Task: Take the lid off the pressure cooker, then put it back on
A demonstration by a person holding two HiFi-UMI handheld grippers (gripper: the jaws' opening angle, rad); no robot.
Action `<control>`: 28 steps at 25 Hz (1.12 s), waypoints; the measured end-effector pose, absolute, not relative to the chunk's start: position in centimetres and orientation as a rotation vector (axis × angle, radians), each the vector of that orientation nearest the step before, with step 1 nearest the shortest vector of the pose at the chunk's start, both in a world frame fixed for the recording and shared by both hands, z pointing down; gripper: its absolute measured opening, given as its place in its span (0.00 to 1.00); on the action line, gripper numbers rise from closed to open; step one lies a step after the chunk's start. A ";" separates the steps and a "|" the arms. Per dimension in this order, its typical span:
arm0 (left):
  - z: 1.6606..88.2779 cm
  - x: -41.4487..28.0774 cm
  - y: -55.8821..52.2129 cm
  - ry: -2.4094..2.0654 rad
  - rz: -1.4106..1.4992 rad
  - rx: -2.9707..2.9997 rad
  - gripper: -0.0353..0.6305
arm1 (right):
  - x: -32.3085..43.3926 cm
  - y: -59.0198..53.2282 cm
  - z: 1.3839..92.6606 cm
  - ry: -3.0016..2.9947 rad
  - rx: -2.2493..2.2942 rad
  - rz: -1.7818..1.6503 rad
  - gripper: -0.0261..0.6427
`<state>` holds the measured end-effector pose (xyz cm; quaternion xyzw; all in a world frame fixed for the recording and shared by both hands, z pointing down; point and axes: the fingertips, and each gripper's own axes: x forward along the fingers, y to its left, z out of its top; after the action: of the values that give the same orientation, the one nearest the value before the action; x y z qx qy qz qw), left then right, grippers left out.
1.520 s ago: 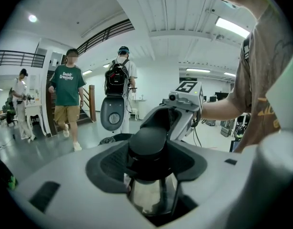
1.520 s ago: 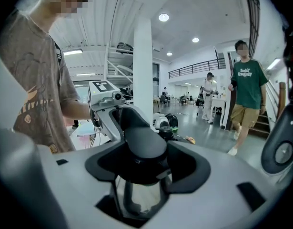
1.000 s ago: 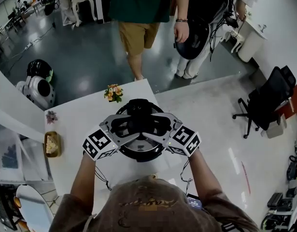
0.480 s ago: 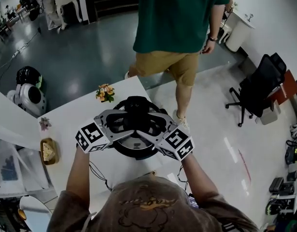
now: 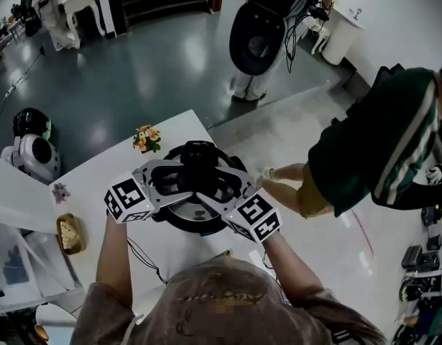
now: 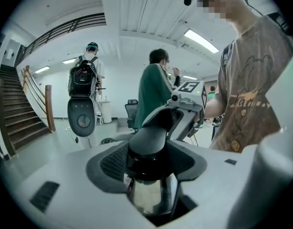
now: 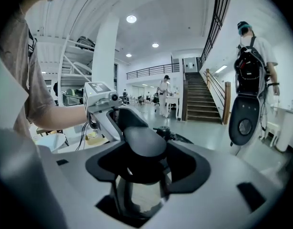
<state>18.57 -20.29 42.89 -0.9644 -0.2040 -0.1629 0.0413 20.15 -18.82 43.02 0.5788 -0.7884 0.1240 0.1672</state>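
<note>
We hold two grey tools, both clamped on the one pressure cooker (image 5: pixel 195 223). The left tool (image 6: pixel 148 152) grips a smooth, rounded black handle (image 6: pixel 153 133) and the right tool (image 7: pixel 144 165) grips a second black handle (image 7: pixel 144 141), with shiny metal under each. The round cooker stands on the one white counter (image 5: pixel 106 167), where we count also one brown bowl (image 5: pixel 68 234) at the side and, farther, one small bunch of flowers (image 5: pixel 145 139).

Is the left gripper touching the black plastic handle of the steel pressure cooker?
Touching. In the left gripper view, the left gripper's dark pads press both sides of the black plastic handle, no gap.
</note>
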 end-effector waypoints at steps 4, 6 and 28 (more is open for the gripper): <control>42.8 18.6 -20.4 -0.635 -0.493 -2.948 0.44 | 20.2 -18.9 43.0 -2.229 1.670 0.354 0.45; 42.8 18.5 -20.3 -0.621 -0.491 -2.949 0.44 | 20.1 -18.8 43.0 -2.240 1.659 0.350 0.45; 36.9 17.8 -18.7 -0.378 -0.447 -2.953 0.44 | 19.6 -17.5 37.1 -2.343 1.487 0.181 0.44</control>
<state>17.82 -18.74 36.93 -0.9788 -0.1254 -0.1481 0.0653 19.58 -17.48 37.12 0.5259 -0.8290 0.0639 0.1794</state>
